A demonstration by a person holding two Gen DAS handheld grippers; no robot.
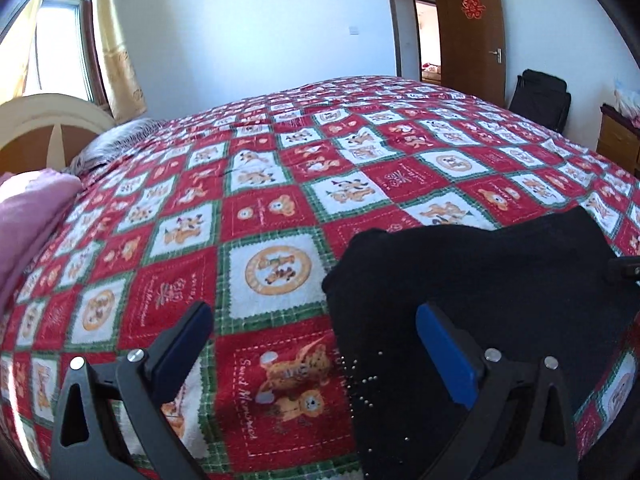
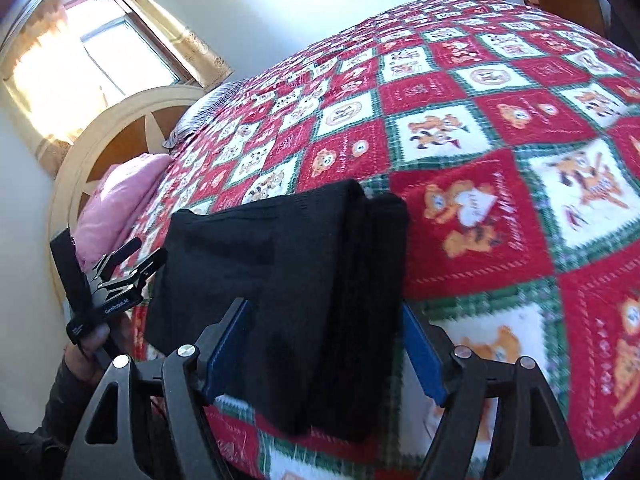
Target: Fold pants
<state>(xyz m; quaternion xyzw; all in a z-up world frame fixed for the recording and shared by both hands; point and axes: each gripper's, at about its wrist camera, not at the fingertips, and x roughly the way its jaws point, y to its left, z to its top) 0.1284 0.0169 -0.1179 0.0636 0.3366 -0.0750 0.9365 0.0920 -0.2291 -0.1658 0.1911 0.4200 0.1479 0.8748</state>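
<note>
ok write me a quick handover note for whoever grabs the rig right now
Left claw: open, empty, over the quilt at the left edge of the black pants.
Right claw: open, pads either side of the pants, not gripping.
Pants: a compact folded bundle lying flat near the bed's front edge.
Done: folding looks finished or nearly so.
Left: check the stacked edges, tidy if needed, draw both claws back.

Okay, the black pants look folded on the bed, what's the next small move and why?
Probably draw the right gripper back. The black pants lie in a compact folded stack on the quilt, and both the right and the left gripper are open, gripping nothing.
</note>
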